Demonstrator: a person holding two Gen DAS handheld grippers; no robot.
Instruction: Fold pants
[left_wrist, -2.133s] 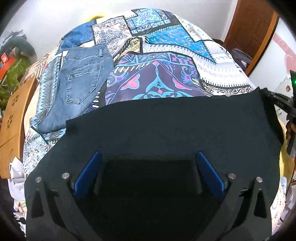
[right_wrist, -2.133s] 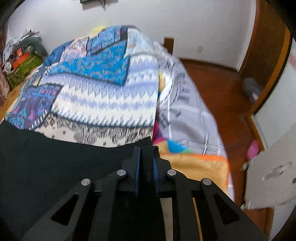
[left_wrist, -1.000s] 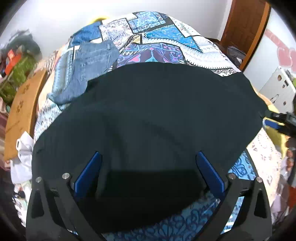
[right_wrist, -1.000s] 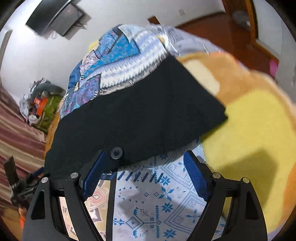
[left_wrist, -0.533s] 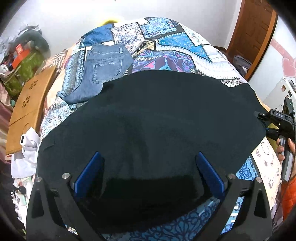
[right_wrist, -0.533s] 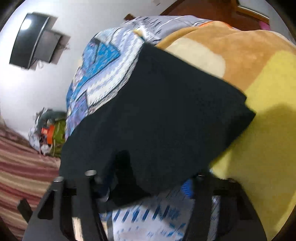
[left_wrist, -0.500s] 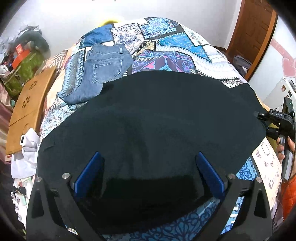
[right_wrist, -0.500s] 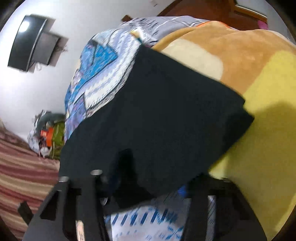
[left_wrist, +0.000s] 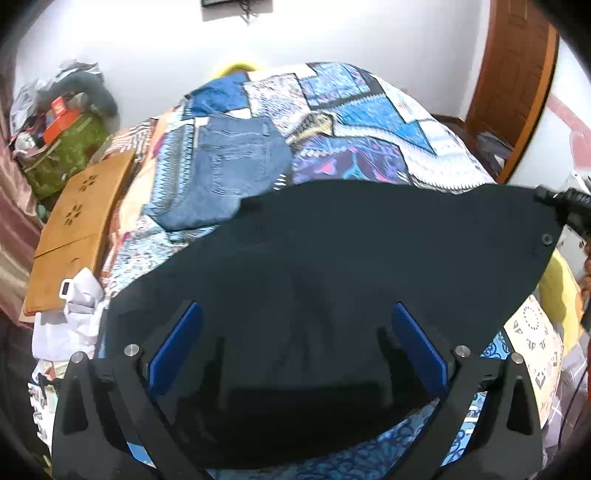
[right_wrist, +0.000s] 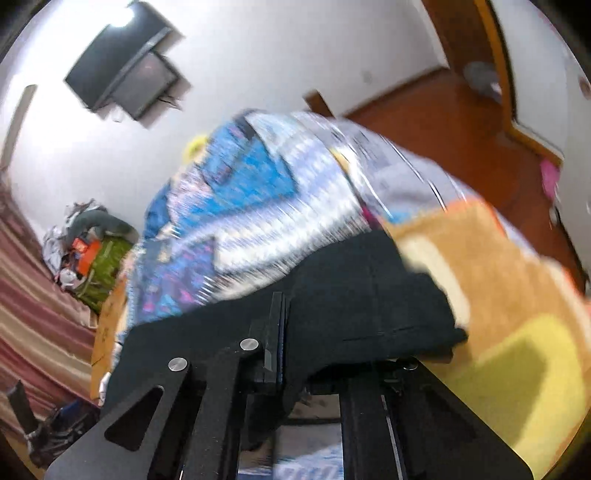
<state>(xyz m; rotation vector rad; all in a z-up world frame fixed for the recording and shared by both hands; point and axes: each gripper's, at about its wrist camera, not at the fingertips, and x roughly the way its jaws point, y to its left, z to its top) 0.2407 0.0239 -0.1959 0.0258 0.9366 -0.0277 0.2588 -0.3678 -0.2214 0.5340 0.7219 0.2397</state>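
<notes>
Black pants (left_wrist: 351, 258) lie spread across the near end of a patterned quilt (left_wrist: 369, 122). My left gripper (left_wrist: 295, 347) is open, its blue pads (left_wrist: 177, 343) hovering over the near edge of the pants with nothing between them. In the right wrist view the picture is blurred; my right gripper (right_wrist: 275, 343) is shut, with the black pants (right_wrist: 369, 295) draped over and around its fingers at the pants' right end. The right gripper also shows in the left wrist view (left_wrist: 569, 212) at the pants' far right corner.
Folded blue jeans (left_wrist: 225, 173) lie on the quilt beyond the black pants. A wooden board (left_wrist: 77, 225) and white cloth (left_wrist: 70, 317) sit at the bed's left side. A yellow-and-orange blanket (right_wrist: 517, 314) lies to the right. A wooden door (left_wrist: 513, 74) stands far right.
The right gripper went from open to shut at the pants' right end and tilted up. The left gripper stayed open and drew back slightly, the pants edge now lying further from it.
</notes>
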